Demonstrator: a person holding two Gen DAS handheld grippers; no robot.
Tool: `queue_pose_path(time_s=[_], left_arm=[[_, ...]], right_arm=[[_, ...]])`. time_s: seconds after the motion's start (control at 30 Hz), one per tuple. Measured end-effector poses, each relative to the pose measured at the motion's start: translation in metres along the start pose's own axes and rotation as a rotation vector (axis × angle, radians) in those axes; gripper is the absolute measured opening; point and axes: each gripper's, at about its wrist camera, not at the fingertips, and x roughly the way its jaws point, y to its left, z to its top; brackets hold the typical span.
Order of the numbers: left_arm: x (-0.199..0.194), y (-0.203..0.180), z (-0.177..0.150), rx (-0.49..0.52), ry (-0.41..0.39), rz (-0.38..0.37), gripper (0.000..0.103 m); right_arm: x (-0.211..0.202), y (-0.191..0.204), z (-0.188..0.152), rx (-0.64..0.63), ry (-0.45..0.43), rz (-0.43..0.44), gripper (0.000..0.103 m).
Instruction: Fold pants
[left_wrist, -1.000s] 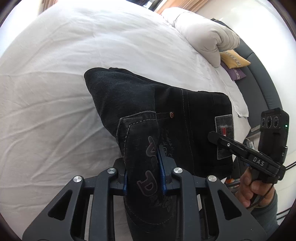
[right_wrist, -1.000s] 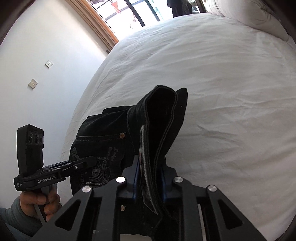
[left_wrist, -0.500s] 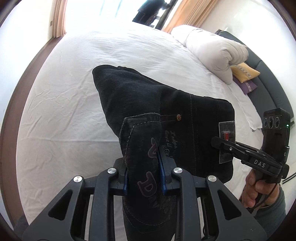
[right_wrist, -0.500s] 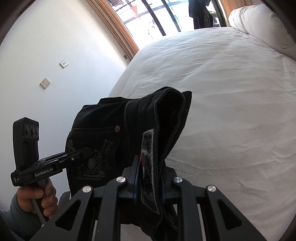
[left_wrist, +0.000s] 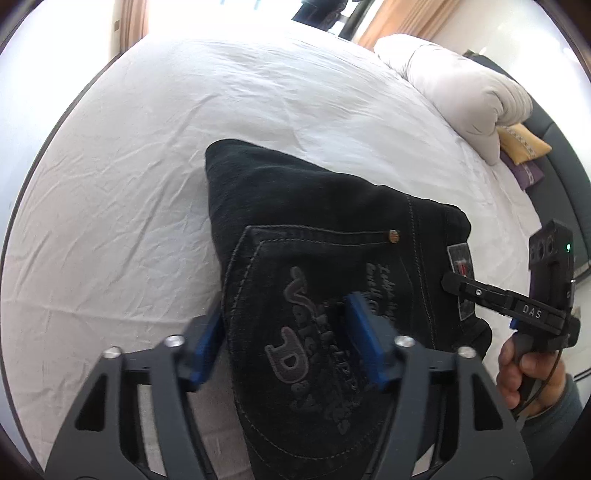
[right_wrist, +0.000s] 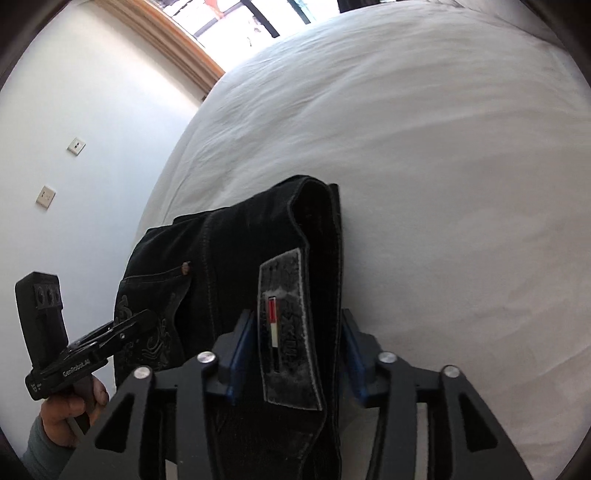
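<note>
A wide bed (left_wrist: 155, 155) under a creased white sheet fills both views, and it serves as the landmark for all else. The folded black pants (left_wrist: 332, 236) lie at its near edge, pocket side up, with a metal rivet (left_wrist: 394, 235) and a grey patch (right_wrist: 286, 332) on the waistband. At the head of the bed a white duvet (left_wrist: 465, 92) is rolled up, with a yellow cushion (left_wrist: 522, 146) and a purple one (left_wrist: 526, 175) tucked beside it against a dark headboard (left_wrist: 565, 173). Past the far side of the bed stand tan curtains (left_wrist: 399, 22) and a bright window (right_wrist: 236, 18) with a wooden frame. Beside the bed's foot a plain white wall (right_wrist: 74, 92) carries two switches (right_wrist: 46, 196).

The left gripper (left_wrist: 286, 343) has just been opening; its blue pads stand apart on either side of the pocket end of the pants, no longer pinching it. The right gripper (right_wrist: 297, 354) has likewise been opening, its pads straddling the waistband fold with a little room on each side. A hand (left_wrist: 524, 373) in a grey sleeve holds each tool.
</note>
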Motion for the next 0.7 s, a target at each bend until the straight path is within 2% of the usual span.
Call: queue_pose_path(time_s=[0.07,0.13,0.2,0.27,0.37,0.47,0.57,0.63,0.7], left_arm=[[-0.001,-0.001,-0.008,0.007,-0.006,0.0,0.077],[-0.003,0.0,-0.01,0.015,-0.009,0.007,0.08],[-0.015,-0.004,-0.022,0.006,-0.03,0.026,0.088],[-0.037,-0.001,-0.037,-0.006,-0.066,0.034,0.103],[-0.072,-0.011,-0.055,0.039,-0.141,0.104,0.103],[-0.119,-0.033,-0.078,0.136,-0.312,0.182,0.103],[-0.173,-0.057,-0.104,0.182,-0.458,0.234,0.103],[-0.207,-0.068,-0.118,0.199,-0.553,0.251,0.103],[-0.253,-0.086,-0.139,0.232,-0.689,0.283,0.103]], right_arm=[[-0.002,-0.008,-0.005,0.026,-0.025,0.039,0.06],[-0.008,-0.01,-0.009,0.039,-0.046,0.037,0.068],[-0.019,-0.012,-0.014,0.057,-0.062,0.018,0.073],[-0.037,-0.016,-0.023,0.088,-0.107,-0.006,0.077],[-0.07,-0.019,-0.04,0.109,-0.198,-0.03,0.079],[-0.105,-0.009,-0.061,0.092,-0.309,-0.095,0.08],[-0.143,0.02,-0.083,0.021,-0.436,-0.196,0.085],[-0.167,0.04,-0.091,-0.044,-0.529,-0.252,0.095],[-0.195,0.067,-0.103,-0.119,-0.643,-0.302,0.102]])
